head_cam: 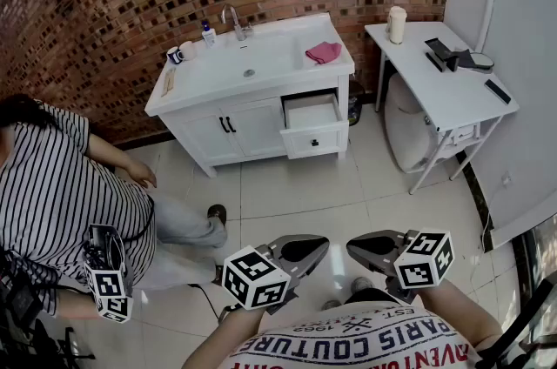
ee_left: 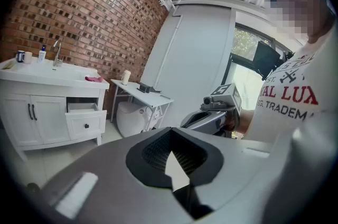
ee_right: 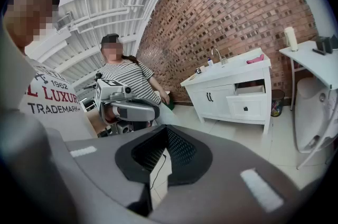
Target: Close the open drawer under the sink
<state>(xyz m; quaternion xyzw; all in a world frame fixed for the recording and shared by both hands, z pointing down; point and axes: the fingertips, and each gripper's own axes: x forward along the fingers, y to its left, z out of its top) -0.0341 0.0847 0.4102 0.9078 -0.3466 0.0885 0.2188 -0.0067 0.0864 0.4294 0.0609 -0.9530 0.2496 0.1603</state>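
Currently the drawer (head_cam: 312,120) stands pulled out of the white vanity cabinet (head_cam: 198,137). It sits at the cabinet's right end, just below the top and beside the two shut doors (head_cam: 244,125). The sink (head_cam: 252,61) is set into the cabinet top, with a pink cloth (head_cam: 323,52) lying above the drawer. The left gripper (head_cam: 320,245) and right gripper (head_cam: 352,247) are held over the tiled floor (head_cam: 296,193), well apart from the cabinet front, tips facing each other. The jaws of each gripper are closed together with nothing between them. A white side table (head_cam: 452,89) stands right of the cabinet. A person in a striped shirt (head_cam: 61,184) sits left of the cabinet.
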